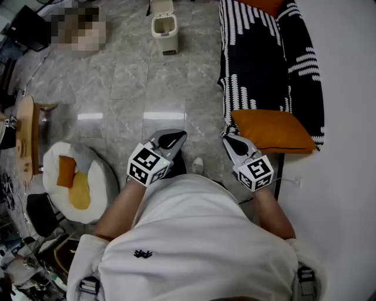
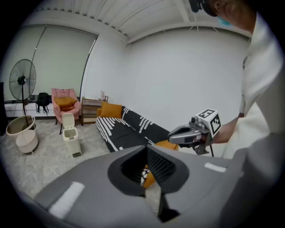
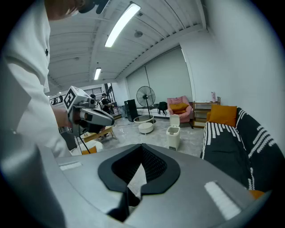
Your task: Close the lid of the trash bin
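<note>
Status: task not started, by my read. Trash bin point(image 1: 164, 29) stands at the far end of the floor point(image 1: 117, 88), just left of the striped sofa point(image 1: 264, 64) and well apart from the person point(image 1: 194, 235). Its lid point(image 1: 161, 7) is tipped up and the bin mouth is open. Both gripper views agree: lid upright behind the opening.

Left hand-held gripper point(image 1: 171, 139) and right hand-held gripper point(image 1: 230, 141) are side by side in front of the torso, pointing roughly toward the bin. Each has its jaws pressed together with nothing between them. Neither touches anything.

Left to do, as I judge it: everything. Cross the floor to the bin, get one gripper onto the raised lid, push it down until it seats. No grasp looks necessary; closed jaws should do for a push. Pink armchair point(image 2: 64, 100) and fan point(image 2: 22, 82) sit beyond the bin, not in the path.
</note>
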Available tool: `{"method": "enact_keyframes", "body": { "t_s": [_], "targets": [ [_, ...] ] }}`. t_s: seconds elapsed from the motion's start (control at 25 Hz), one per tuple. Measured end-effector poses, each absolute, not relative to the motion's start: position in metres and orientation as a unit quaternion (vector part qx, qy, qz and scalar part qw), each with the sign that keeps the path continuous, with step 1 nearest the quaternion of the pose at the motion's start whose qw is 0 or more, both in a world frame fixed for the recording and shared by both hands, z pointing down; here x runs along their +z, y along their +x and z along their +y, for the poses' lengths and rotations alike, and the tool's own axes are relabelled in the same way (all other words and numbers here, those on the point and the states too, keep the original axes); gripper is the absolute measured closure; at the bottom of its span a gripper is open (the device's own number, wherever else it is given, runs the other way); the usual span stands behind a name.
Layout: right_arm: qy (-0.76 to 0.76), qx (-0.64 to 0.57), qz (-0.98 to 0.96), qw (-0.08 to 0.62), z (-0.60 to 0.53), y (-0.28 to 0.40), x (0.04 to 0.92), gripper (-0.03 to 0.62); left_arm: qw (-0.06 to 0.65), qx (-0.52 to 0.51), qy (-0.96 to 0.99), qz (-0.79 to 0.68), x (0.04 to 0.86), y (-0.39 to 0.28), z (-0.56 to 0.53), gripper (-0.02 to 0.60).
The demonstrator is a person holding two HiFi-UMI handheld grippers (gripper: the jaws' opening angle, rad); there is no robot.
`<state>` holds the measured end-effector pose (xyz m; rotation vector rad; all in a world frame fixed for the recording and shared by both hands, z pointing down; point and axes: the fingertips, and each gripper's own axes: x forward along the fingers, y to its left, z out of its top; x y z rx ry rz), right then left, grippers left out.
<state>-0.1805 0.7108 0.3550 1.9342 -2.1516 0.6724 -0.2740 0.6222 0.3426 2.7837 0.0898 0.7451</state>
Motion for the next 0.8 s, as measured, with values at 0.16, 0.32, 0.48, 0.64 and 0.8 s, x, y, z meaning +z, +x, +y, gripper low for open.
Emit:
{"method": "enact_keyframes", "body": {
  "t_s": [0.16, 0.32, 0.48, 0.64, 0.8],
  "targets": [
    [0.646, 0.229, -0.725, 0.075, 0.695, -0.159, 0.361, 0.594, 0.155, 0.257, 0.954, 0.003, 0.353, -0.265, 0.601, 0.529],
    [0.647, 0.225, -0.724, 0.082, 0.663, -0.134, 0.362, 0.594, 0.152, 0.252, 0.956, 0.003, 0.360, -0.240, 0.571, 0.529],
    [0.647, 0.223, -0.722, 0.104, 0.622, -0.105, 0.353, 0.594, 0.170, 0.221, 0.960, 0.031, 0.356, -0.203, 0.533, 0.529],
    [0.641, 0.226, -0.721, 0.133, 0.574, -0.067, 0.348, 0.594, 0.167, 0.204, 0.964, 0.026, 0.344, -0.166, 0.482, 0.529],
    [0.635, 0.211, -0.731, 0.133, 0.513, -0.049, 0.342, 0.593, 0.171, 0.202, 0.964, 0.023, 0.348, -0.150, 0.428, 0.529]
  ]
}}
